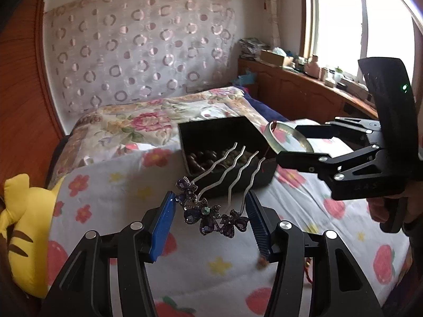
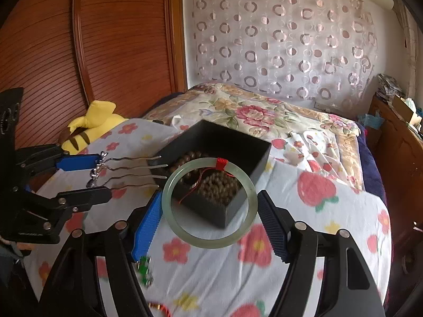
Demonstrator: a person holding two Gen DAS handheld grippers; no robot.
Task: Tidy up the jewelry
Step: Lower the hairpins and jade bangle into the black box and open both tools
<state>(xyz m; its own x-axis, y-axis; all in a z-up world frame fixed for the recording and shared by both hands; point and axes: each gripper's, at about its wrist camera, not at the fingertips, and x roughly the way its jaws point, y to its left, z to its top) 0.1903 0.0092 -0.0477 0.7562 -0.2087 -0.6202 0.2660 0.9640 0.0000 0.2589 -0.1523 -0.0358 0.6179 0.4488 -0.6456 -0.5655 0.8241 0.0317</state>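
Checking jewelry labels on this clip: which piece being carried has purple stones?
The hair comb in the left hand-held gripper: purple jeweled flowers, four wavy metal prongs. The right hand-held gripper holds a plain pale green bangle.

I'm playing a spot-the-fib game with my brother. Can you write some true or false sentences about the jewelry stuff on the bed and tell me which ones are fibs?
1. The left gripper holds a silver four-pronged hair comb with purple jewelled flowers. True.
2. The right gripper holds a gold chain. False: it holds a pale green jade bangle with a red thread wrap.
3. The open black rectangular box has brown beads in it. True.
4. The black box has a lid on. False: it is open on top.
5. A yellow striped plush toy lies at the bed's edge near the wooden wardrobe. True.
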